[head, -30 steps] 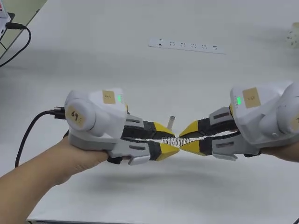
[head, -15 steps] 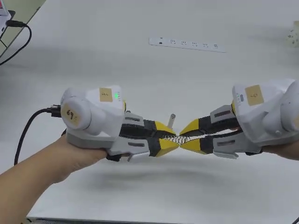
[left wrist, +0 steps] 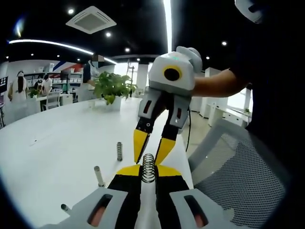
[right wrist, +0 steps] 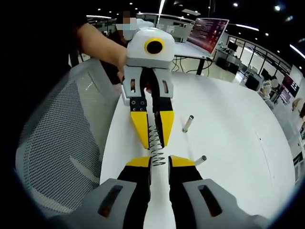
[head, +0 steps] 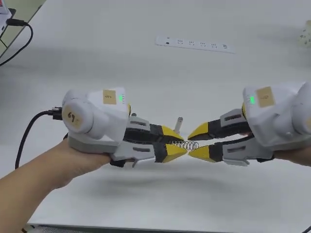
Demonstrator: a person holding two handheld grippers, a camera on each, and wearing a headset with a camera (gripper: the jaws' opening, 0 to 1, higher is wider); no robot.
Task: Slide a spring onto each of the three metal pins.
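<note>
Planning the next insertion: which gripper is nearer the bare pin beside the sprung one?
Left. The bare pin stands beside the jaws of the left gripper; the right gripper reaches in farther along, past that pin.

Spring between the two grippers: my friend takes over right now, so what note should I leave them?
Left gripper: jaws shut on one end of the spring, held above the table.
Right gripper: jaws around the spring's other end; I cannot tell whether they pinch it.
Pins: three stand on the table. The far pin seems to wear a spring already; the middle pin and near pin are bare.
Done: seemingly one pin.
Left: slide this spring onto a bare pin, then fit the last one.
</note>
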